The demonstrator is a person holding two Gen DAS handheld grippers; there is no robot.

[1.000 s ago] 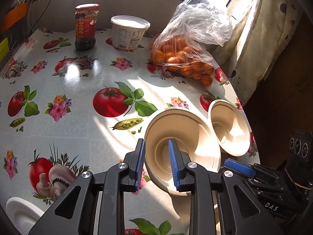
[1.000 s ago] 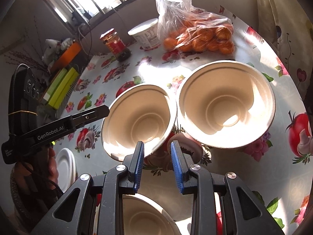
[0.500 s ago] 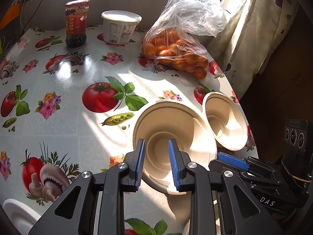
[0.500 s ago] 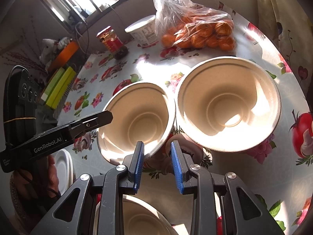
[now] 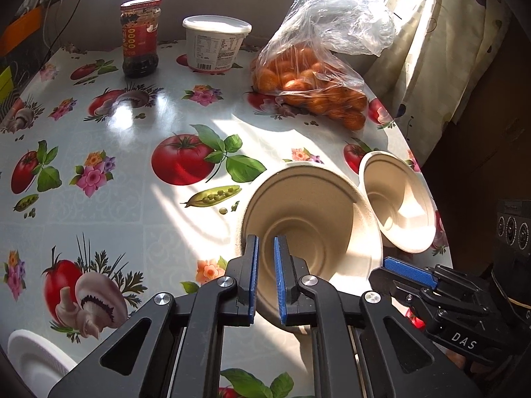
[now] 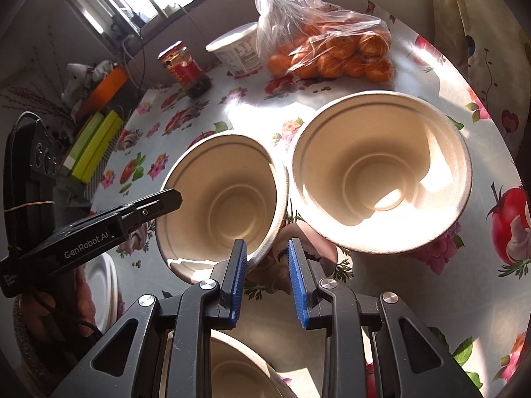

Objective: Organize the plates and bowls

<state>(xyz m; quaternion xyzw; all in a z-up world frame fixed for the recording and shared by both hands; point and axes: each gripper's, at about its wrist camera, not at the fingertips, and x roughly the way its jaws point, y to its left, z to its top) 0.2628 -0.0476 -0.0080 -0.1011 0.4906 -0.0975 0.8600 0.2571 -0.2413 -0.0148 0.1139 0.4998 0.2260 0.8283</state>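
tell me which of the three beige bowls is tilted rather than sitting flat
The left-hand bowl in the right wrist view. The left gripper pinches its near rim and it leans over. The bowl beside it sits flat on the table, as does the third bowl.

a third bowl (image 6: pixel 232 361) at the bottom of the right wrist view is mostly hidden behind the right gripper's (image 6: pixel 267 277) black frame and cut off by the lower edge. at lower left of the left wrist view a white plate (image 5: pixel 36 361) runs out of frame; in the right wrist view it is largely covered by the left gripper (image 6: pixel 166 200) and a hand (image 6: pixel 36 301). the near rim of the tilted bowl (image 5: pixel 318 212) is hidden behind the left gripper's fingers (image 5: pixel 251 265). print on the white tub (image 5: pixel 215 44) is too small to read.
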